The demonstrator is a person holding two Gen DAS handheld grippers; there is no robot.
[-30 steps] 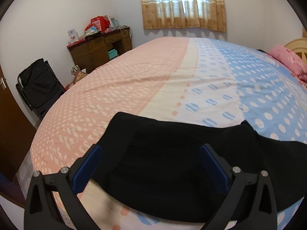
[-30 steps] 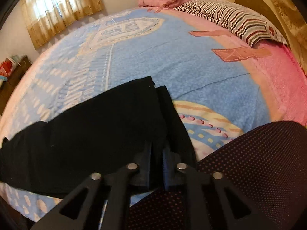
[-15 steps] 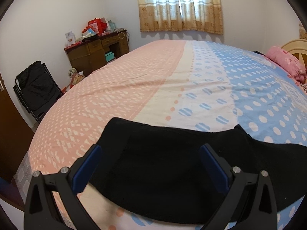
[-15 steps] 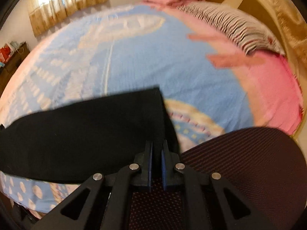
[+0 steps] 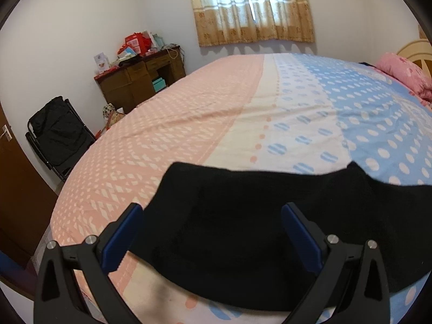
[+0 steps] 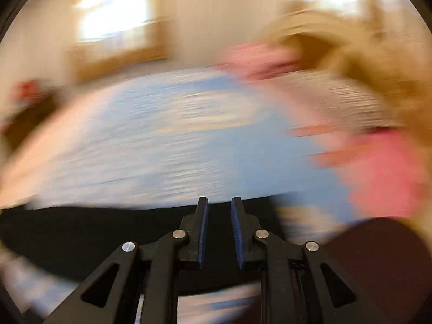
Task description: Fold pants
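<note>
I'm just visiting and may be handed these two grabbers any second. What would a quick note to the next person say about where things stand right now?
Left gripper: jaws wide open, hovering above the black pants, holding nothing.
Right gripper: jaws have just been opening, a narrow gap now, with nothing pinched between the pads; its picture is badly blurred.
The pants lie flat along the near edge of the bed, a long dark band also seen in the right wrist view.
Done: they look laid out, possibly folded lengthwise; the layers cannot be told apart.
Left: probably fold them across to make a compact stack.
</note>
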